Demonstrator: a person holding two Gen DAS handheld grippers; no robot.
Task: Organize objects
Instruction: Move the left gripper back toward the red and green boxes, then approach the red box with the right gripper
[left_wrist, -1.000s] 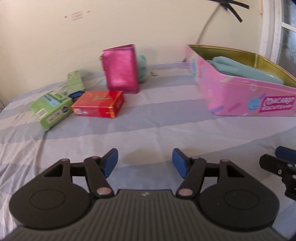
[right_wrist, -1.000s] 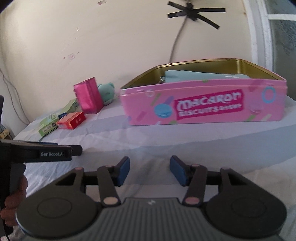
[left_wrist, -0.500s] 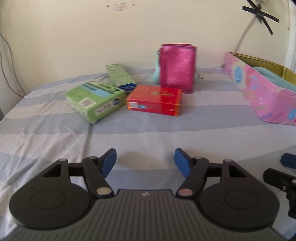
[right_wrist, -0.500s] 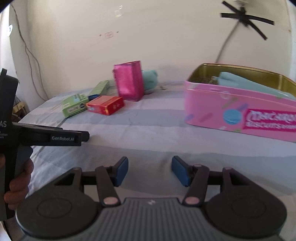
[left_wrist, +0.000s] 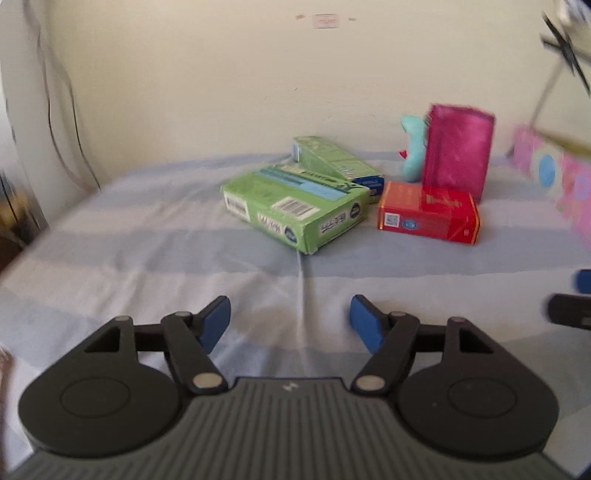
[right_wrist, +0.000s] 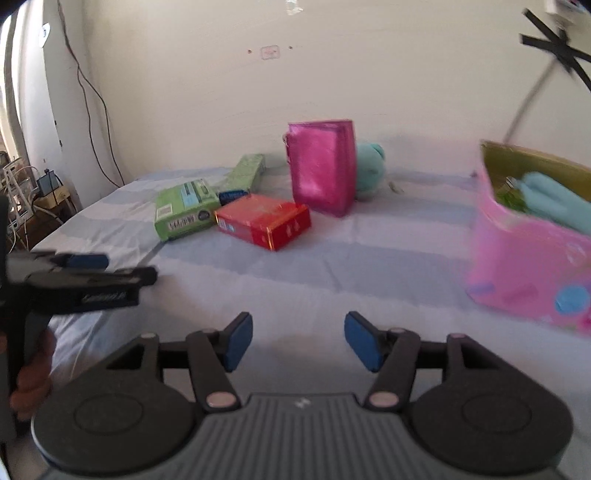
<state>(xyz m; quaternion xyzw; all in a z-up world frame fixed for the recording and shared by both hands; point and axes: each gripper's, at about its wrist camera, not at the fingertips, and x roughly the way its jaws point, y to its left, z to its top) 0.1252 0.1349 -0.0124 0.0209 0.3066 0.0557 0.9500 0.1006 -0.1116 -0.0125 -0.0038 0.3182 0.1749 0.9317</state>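
At the far left of the right wrist view, a hand (right_wrist: 27, 387) grips the handle of the left gripper (left_wrist: 290, 321), which hangs low over the striped bedsheet (left_wrist: 147, 240); its blue pads are spreading apart with only bare cloth between them. Ahead of it, toward the wall, the loose things sit in a cluster. Leftmost is a green box (left_wrist: 295, 205) lying flat with its barcode up, and just behind it, touching or nearly so, a second green box (left_wrist: 332, 160) lies at an angle. To the right of these a red box (left_wrist: 428, 214) lies flat, just beside the first green box. Behind the red box a shiny magenta pouch (left_wrist: 456, 151) stands upright, and a teal plush toy (left_wrist: 412, 147) peeks out from behind the pouch, close to the wall. Further right, well apart from the cluster, stands the pink tin (right_wrist: 524, 258), its lid off and gold inside showing, with a pale blue cloth item (right_wrist: 554, 199) lying in it. The right gripper (right_wrist: 298, 339) hovers over the sheet between the cluster and the tin, its jaws also widening and holding nothing.
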